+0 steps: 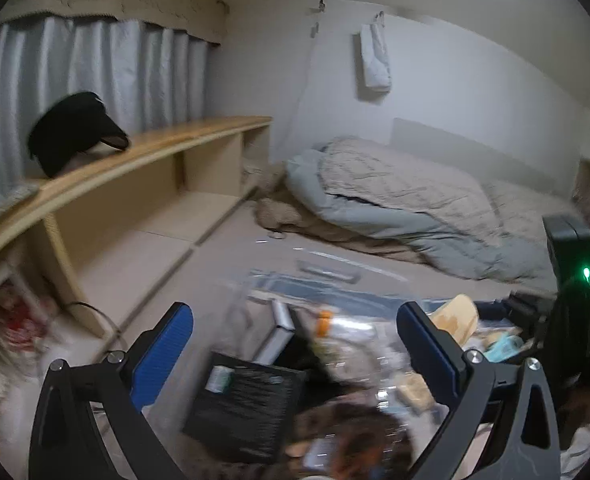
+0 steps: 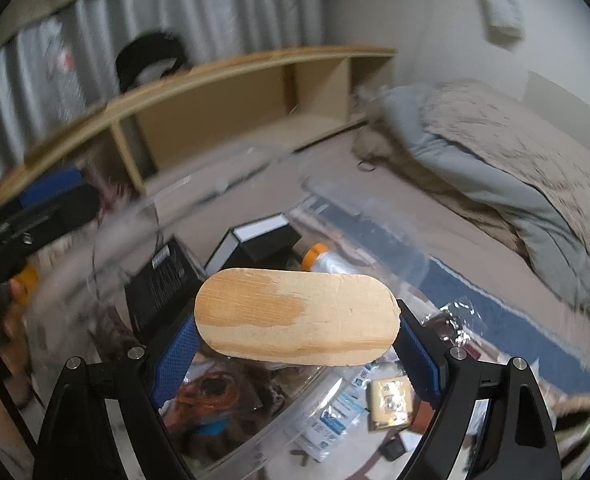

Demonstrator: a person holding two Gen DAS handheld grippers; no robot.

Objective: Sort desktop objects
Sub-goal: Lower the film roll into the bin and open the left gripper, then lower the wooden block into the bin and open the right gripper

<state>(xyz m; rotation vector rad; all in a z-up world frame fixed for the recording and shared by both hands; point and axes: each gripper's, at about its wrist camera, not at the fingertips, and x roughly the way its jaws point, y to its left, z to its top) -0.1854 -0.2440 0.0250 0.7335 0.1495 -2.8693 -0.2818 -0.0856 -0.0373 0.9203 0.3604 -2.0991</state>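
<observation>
Right tool (image 2: 297, 344) clamps a wooden block (image 2: 297, 316); left tool (image 1: 295, 344) gapes apart.

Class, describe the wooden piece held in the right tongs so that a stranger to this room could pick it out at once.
Start at the long wooden shelf under the grey curtains, then drop to the clear bin of clutter before it. Above the bin, the right tongs clamp a flat wooden piece by its rounded ends. Among the dark boxes and plastic packets below, it alone is pale bare wood.

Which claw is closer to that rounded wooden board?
Right. The right claw grips the wooden board between its fingers; the left claw hangs open, apart from it, over the clutter.
</observation>
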